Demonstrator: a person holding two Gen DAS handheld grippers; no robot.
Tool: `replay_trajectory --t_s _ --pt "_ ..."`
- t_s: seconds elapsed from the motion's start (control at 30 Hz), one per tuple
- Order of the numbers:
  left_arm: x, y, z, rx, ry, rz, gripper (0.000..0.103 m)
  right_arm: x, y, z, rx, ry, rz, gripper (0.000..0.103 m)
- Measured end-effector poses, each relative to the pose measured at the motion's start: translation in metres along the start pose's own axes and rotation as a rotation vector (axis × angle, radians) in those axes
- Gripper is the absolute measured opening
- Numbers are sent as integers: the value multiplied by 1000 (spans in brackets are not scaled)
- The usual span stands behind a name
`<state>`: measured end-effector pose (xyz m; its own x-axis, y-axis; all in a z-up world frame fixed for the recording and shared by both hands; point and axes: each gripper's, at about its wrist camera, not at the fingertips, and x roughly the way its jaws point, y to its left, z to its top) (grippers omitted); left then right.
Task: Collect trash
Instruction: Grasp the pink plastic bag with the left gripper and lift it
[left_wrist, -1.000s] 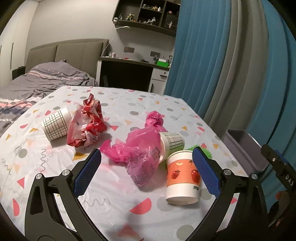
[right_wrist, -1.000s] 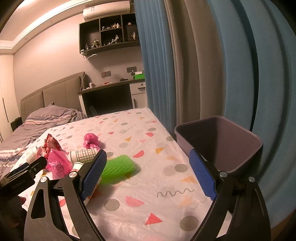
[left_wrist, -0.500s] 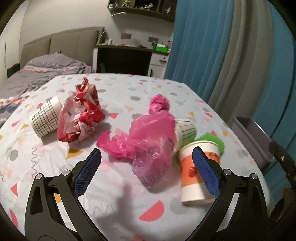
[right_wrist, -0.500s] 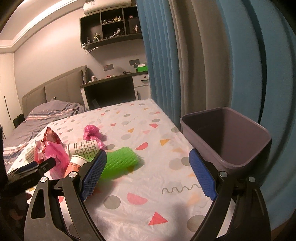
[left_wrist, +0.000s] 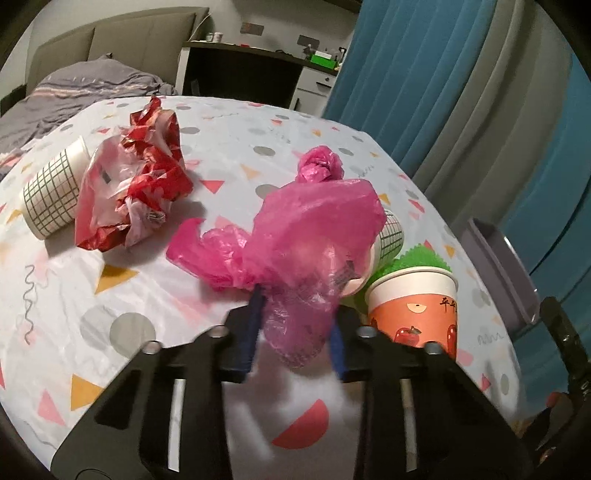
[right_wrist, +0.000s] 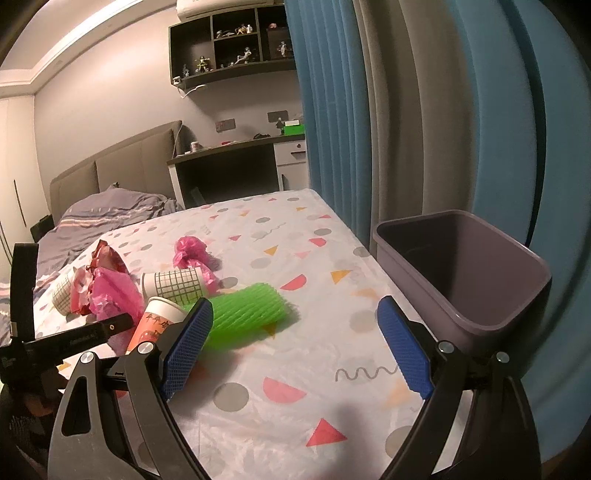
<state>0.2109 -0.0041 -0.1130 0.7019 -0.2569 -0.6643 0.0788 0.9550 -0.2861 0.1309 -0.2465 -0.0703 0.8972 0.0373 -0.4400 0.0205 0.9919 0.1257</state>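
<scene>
- Left wrist view: the left gripper sits at lower centre of the frame, its blue pads drawn in on the pink plastic bag, a thin, translucent, crumpled film that bunches above the jaws.
- Right wrist view: the right gripper is spread wide with nothing between its ribbed blue pads, at the lower half of the frame.
- Progress: the purple bin, at right of the frame beside the table edge, shows only a bare dark interior where visible; judged at the first pickup, nothing binned yet.
- Remaining on the patterned tablecloth:
  - 1 red-and-white wrapper, glossy and heavily creased, upper left of the left wrist view.
  - 2 grid-print paper cups lying on their sides, 1 at far left and 1 partly behind the bag.
  - 1 orange paper cup with apple print, upright, rigid, right of centre.
  - 1 green foam mesh sleeve, tubular and ribbed, soft-looking, centre of the right wrist view.
  - 1 small knotted pink bag, upper centre of the left wrist view.
- Judgement: the film is light and limp; it may trail or snag the neighbouring cups when carried.
</scene>
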Motion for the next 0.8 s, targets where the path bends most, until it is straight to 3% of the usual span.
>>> replay_trajectory --t_s 0.1,0.27,0.57,0.8 --pt "-11 5 -3 -21 -25 -11 17 0 8 -2 -13 6 13 87" --pt "-35 15 -4 -31 -80 8 16 -2 24 -4 -45 11 37 87" --pt "-77 45 -3 -69 -155 112 16 -5 67 -3 -96 5 105 87" --pt "-107 85 -1 -121 -204 219 16 3 129 2 -173 11 220 87"
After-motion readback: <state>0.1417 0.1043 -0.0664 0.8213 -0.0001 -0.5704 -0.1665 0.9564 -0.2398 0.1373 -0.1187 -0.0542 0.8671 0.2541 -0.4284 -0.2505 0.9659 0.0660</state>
